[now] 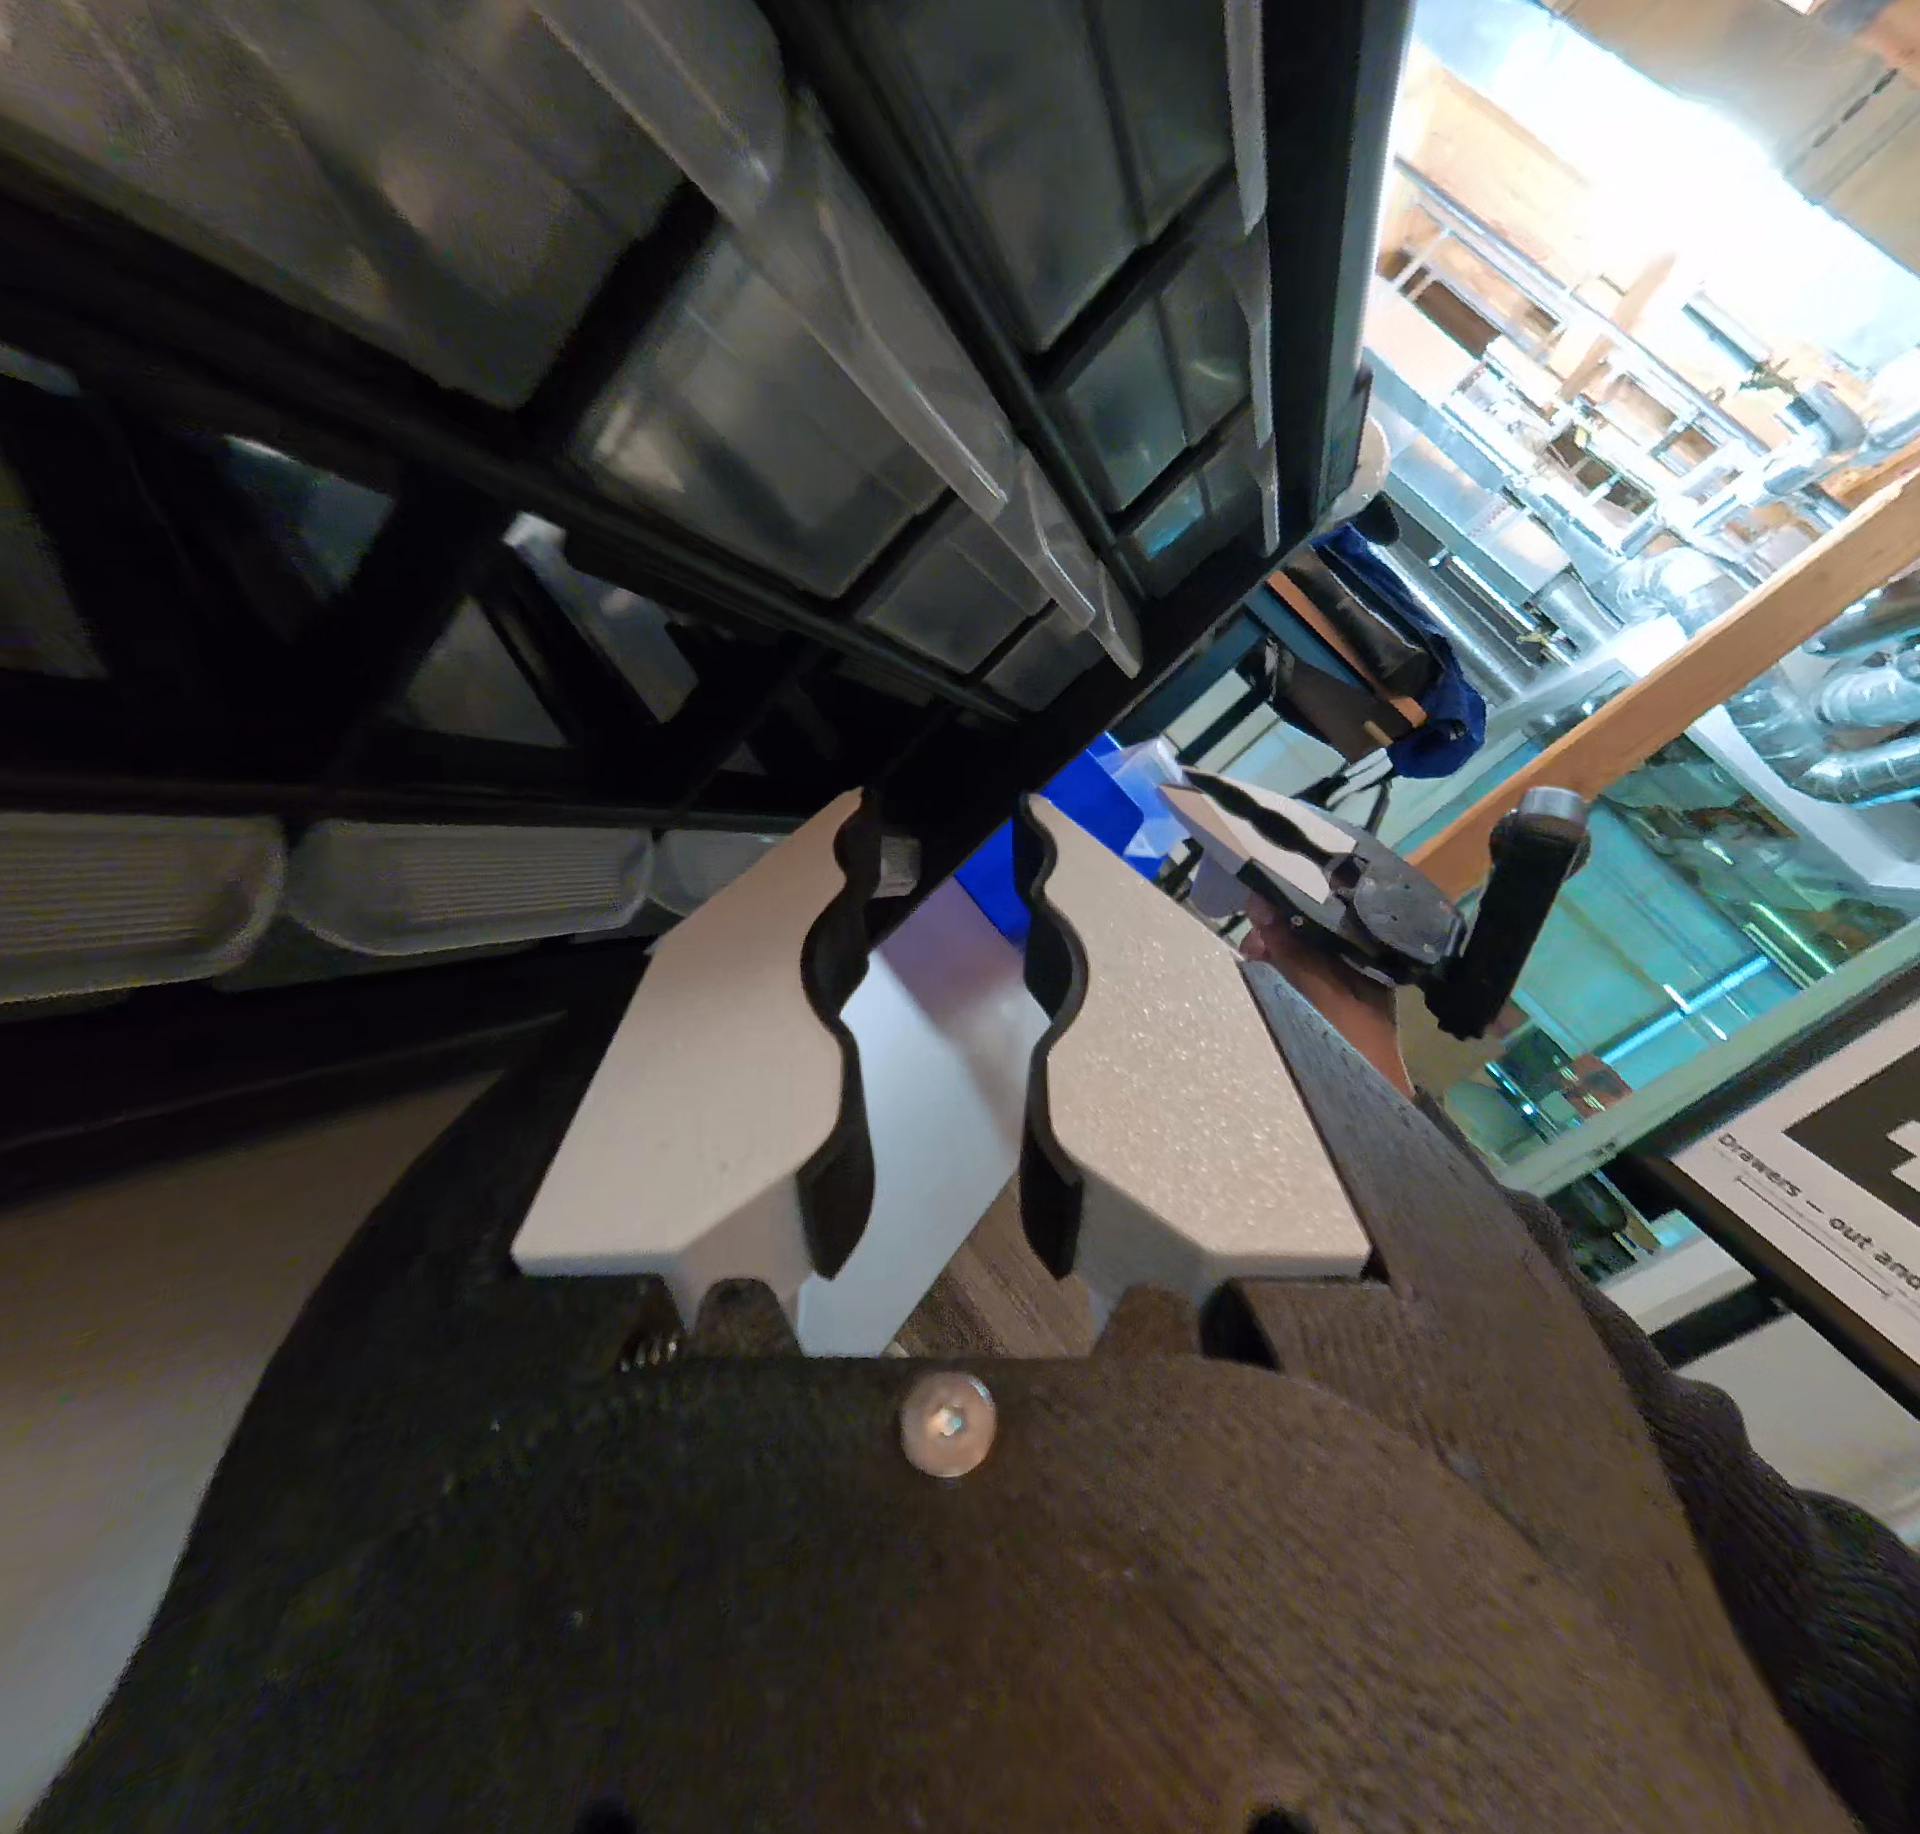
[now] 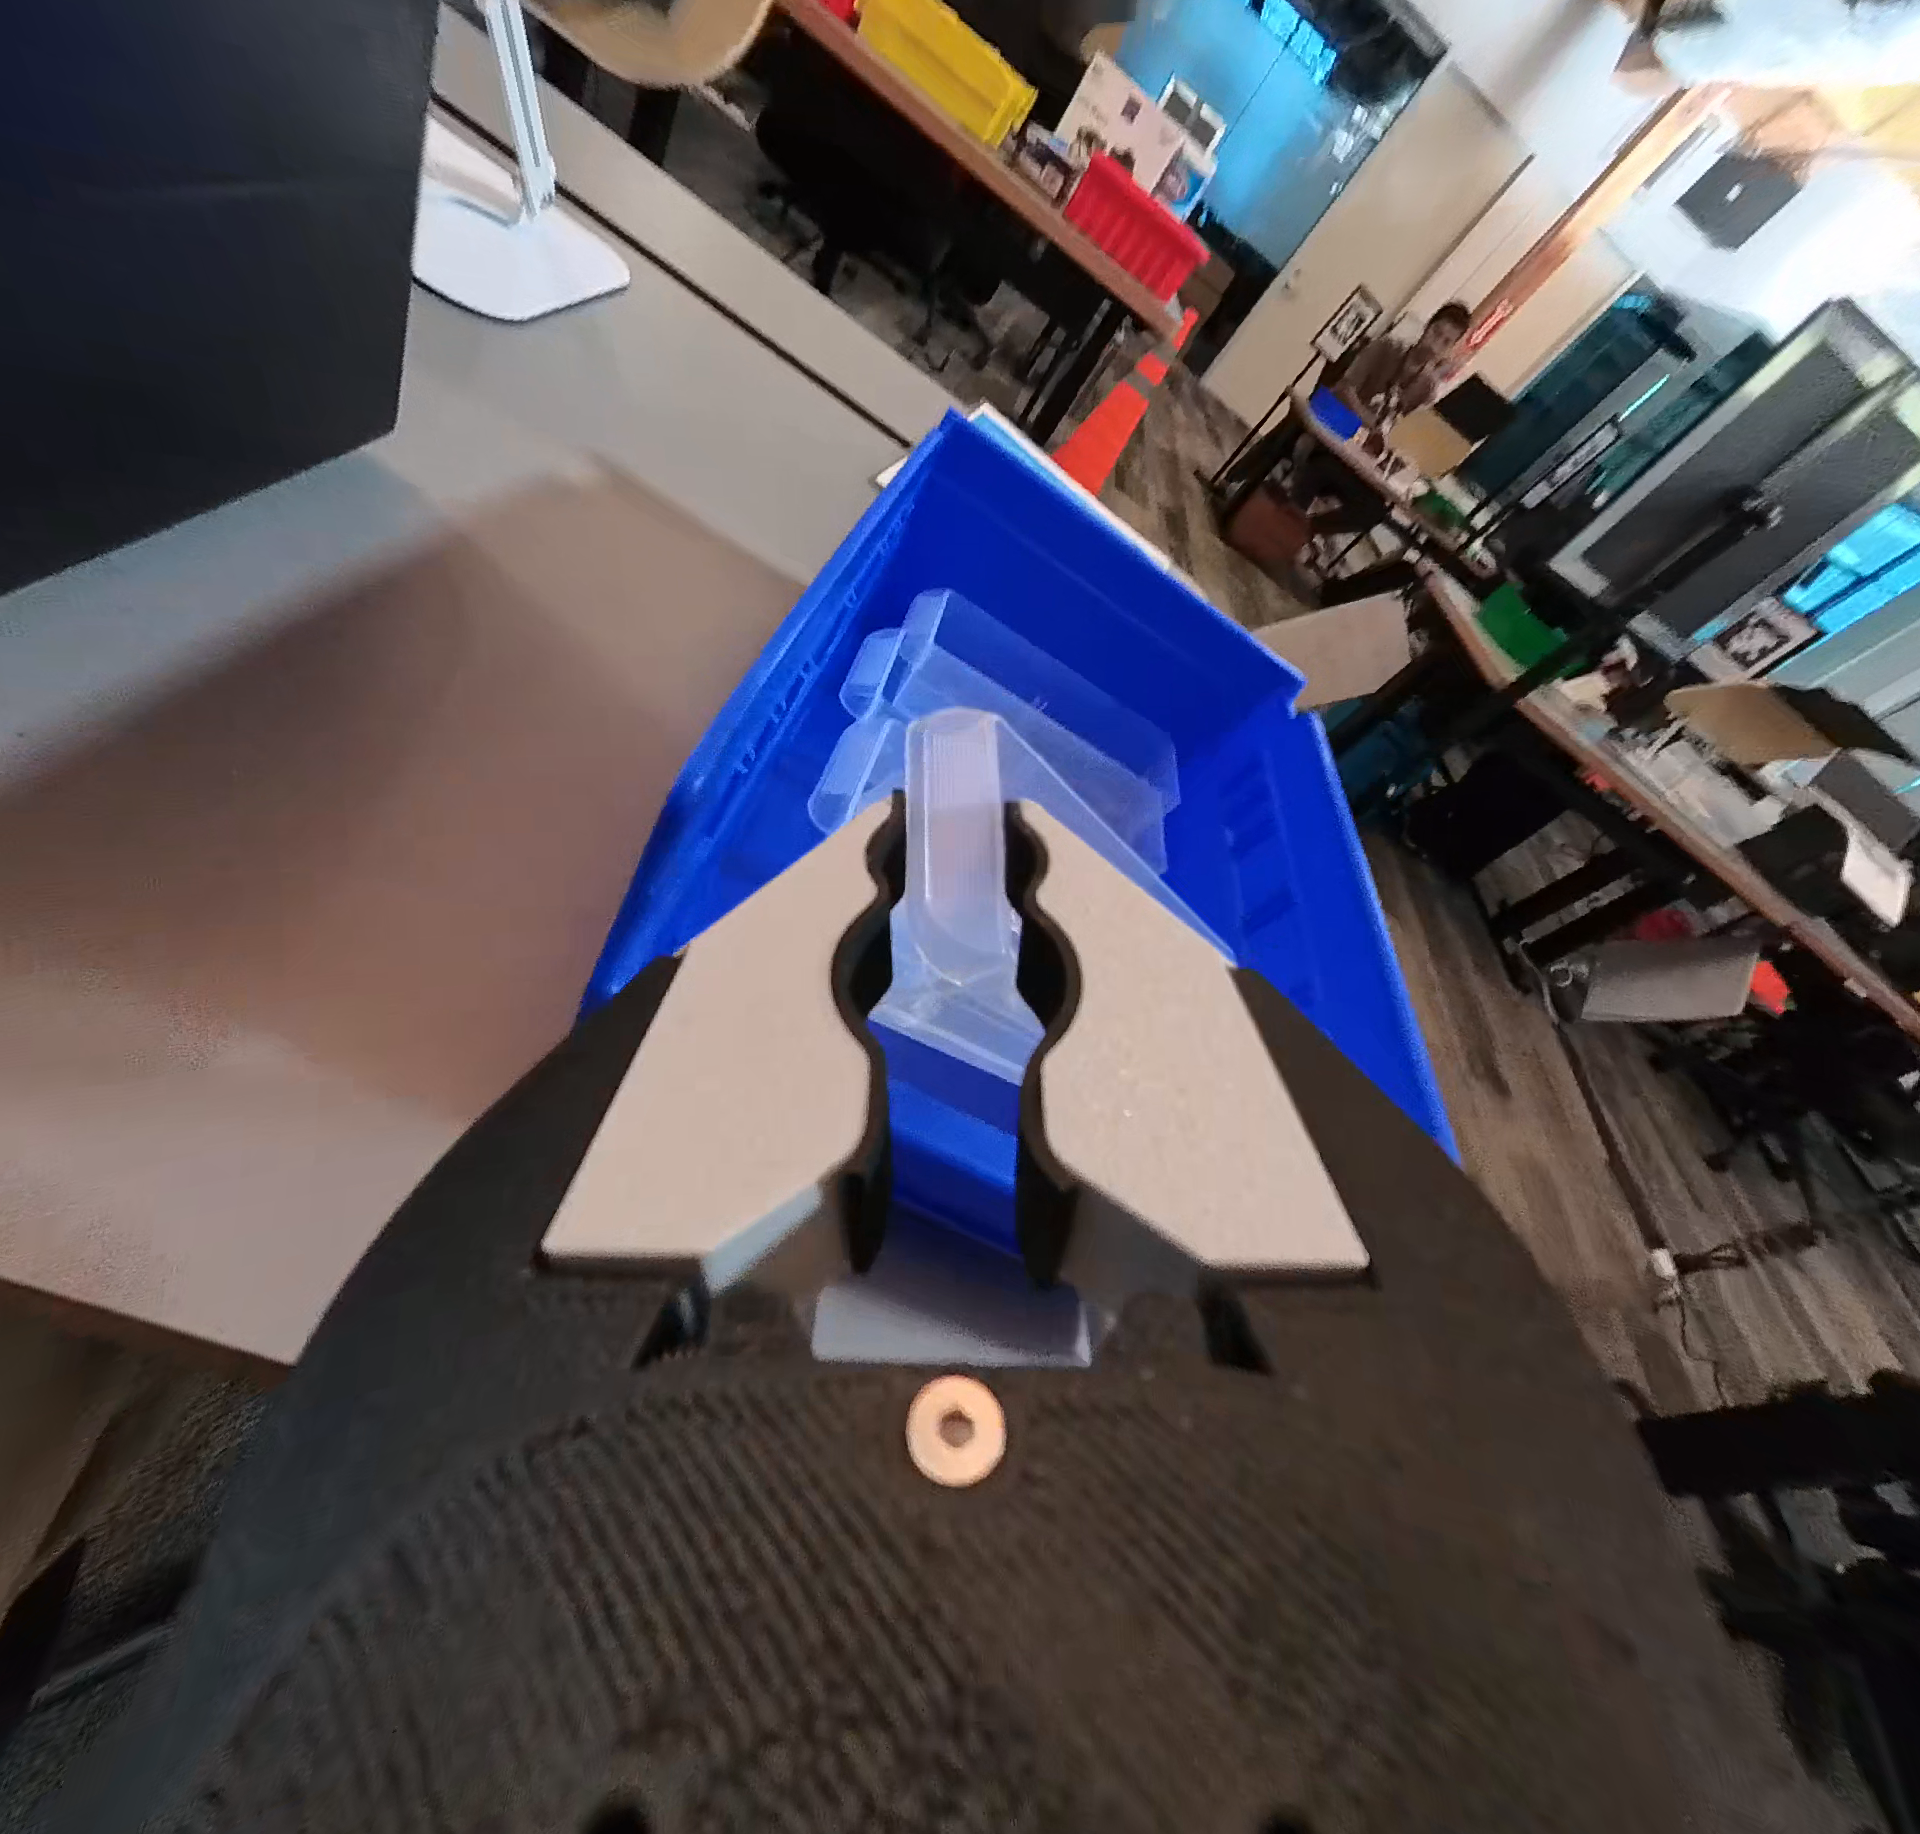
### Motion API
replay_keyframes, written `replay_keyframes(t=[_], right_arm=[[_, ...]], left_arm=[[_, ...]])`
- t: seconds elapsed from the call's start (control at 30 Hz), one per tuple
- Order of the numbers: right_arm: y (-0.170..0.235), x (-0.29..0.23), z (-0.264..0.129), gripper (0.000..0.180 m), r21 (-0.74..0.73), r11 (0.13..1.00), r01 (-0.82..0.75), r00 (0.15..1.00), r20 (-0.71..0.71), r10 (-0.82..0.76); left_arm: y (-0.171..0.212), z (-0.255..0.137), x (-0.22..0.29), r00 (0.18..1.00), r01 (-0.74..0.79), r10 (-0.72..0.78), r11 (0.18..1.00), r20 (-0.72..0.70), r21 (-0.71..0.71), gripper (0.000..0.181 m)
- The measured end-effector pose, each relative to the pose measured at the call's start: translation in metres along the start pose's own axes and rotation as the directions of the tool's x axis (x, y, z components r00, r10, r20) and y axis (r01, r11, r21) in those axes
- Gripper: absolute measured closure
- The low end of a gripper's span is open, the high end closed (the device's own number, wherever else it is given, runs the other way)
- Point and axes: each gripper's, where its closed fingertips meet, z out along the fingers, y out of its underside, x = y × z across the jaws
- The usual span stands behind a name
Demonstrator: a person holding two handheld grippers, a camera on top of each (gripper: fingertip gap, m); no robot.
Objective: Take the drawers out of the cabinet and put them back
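The cabinet (image 1: 1340,226) has a black frame and fills the upper left wrist view, very close. Several clear drawers (image 1: 748,434) sit in its slots, and some slots at the left look dark. My left gripper (image 1: 945,813) is open and empty, with its tips on either side of the cabinet's lower corner edge. My right gripper (image 2: 958,808) is shut on the ribbed handle of a clear drawer (image 2: 951,828) and holds it over a blue bin (image 2: 1039,558). Other clear drawers (image 2: 1049,735) lie in that bin. The right gripper also shows in the left wrist view (image 1: 1236,823).
The bin stands on a grey table (image 2: 364,797), with the cabinet's dark side (image 2: 208,174) at the upper left. A white stand (image 2: 520,257) is behind it. A printed sheet (image 1: 1829,1192) lies at the right. An orange cone (image 2: 1112,423), other tables and a seated person are far off.
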Motion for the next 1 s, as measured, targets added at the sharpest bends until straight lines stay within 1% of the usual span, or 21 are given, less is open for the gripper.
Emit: replay_keyframes(t=[0.17, 0.43, 0.6, 0.67, 0.77, 0.8, 0.9, 1.0], right_arm=[[0.025, -0.005, 0.025, 0.162, -0.145, 0.987, -0.069, 0.996, 0.043, 0.076], [0.031, -0.013, 0.050, 0.161, -0.225, 0.971, -0.083, 0.992, 0.073, 0.101], [0.041, -0.019, 0.049, 0.161, -0.296, 0.951, -0.093, 0.986, 0.103, 0.128], [0.043, -0.021, 0.047, 0.159, -0.294, 0.950, -0.106, 0.983, 0.114, 0.145], [0.044, -0.023, 0.045, 0.140, -0.265, 0.951, -0.159, 0.971, 0.134, 0.200], [0.044, -0.022, 0.043, 0.137, -0.260, 0.948, -0.186, 0.964, 0.137, 0.226], [0.041, -0.011, 0.036, 0.135, -0.212, 0.943, -0.258, 0.951, 0.116, 0.286], [0.036, 0.016, 0.025, 0.135, -0.117, 0.934, -0.338, 0.938, 0.035, 0.344]], left_arm=[[-0.017, -0.020, -0.011, 0.998, -0.013, 0.010, 0.998, 0.058, 0.064, 0.160], [-0.027, -0.042, -0.020, 0.993, -0.029, 0.016, 0.993, 0.118, 0.112, 0.160], [-0.031, -0.047, -0.023, 0.991, -0.034, 0.017, 0.991, 0.131, 0.127, 0.160], [-0.030, -0.045, -0.024, 0.992, -0.032, 0.017, 0.992, 0.128, 0.121, 0.160], [-0.026, -0.040, -0.023, 0.993, -0.026, 0.013, 0.994, 0.118, 0.106, 0.160], [-0.024, -0.038, -0.022, 0.994, -0.025, 0.014, 0.995, 0.111, 0.099, 0.160], [-0.020, -0.033, -0.020, 0.995, -0.027, 0.019, 0.996, 0.100, 0.080, 0.160], [-0.018, -0.029, -0.018, 0.996, -0.019, 0.012, 0.997, 0.088, 0.071, 0.160]])
